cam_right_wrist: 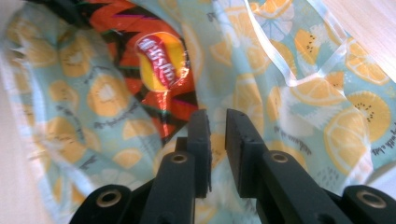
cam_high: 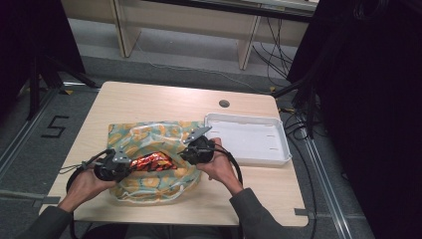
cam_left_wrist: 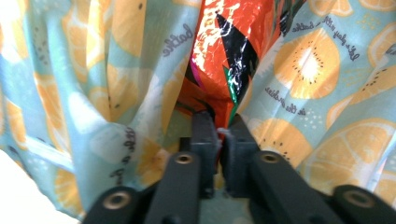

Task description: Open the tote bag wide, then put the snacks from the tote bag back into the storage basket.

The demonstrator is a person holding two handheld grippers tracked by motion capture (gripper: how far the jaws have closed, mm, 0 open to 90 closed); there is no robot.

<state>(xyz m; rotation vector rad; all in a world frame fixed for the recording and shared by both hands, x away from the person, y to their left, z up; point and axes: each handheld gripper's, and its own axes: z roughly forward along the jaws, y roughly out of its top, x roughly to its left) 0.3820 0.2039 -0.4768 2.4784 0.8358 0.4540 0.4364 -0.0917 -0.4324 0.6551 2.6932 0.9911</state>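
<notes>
A light blue bag (cam_high: 149,130) printed with orange slices lies on the wooden table (cam_high: 159,99). A shiny red and orange chip packet (cam_high: 153,162) sits in its opening. My left gripper (cam_high: 130,164) is at the packet's left end. In the left gripper view its jaws (cam_left_wrist: 219,128) are shut on the packet's edge (cam_left_wrist: 229,42), with bag cloth (cam_left_wrist: 93,70) on both sides. My right gripper (cam_high: 181,153) is at the bag's right side. In the right gripper view it (cam_right_wrist: 217,119) pinches the bag cloth (cam_right_wrist: 289,93) beside the packet (cam_right_wrist: 154,60).
A white shallow tray (cam_high: 278,160) stands on the table just right of the bag. A round cable hole (cam_high: 224,103) is near the far edge. Bare tabletop lies beyond the bag. Dark stands and cables flank the table.
</notes>
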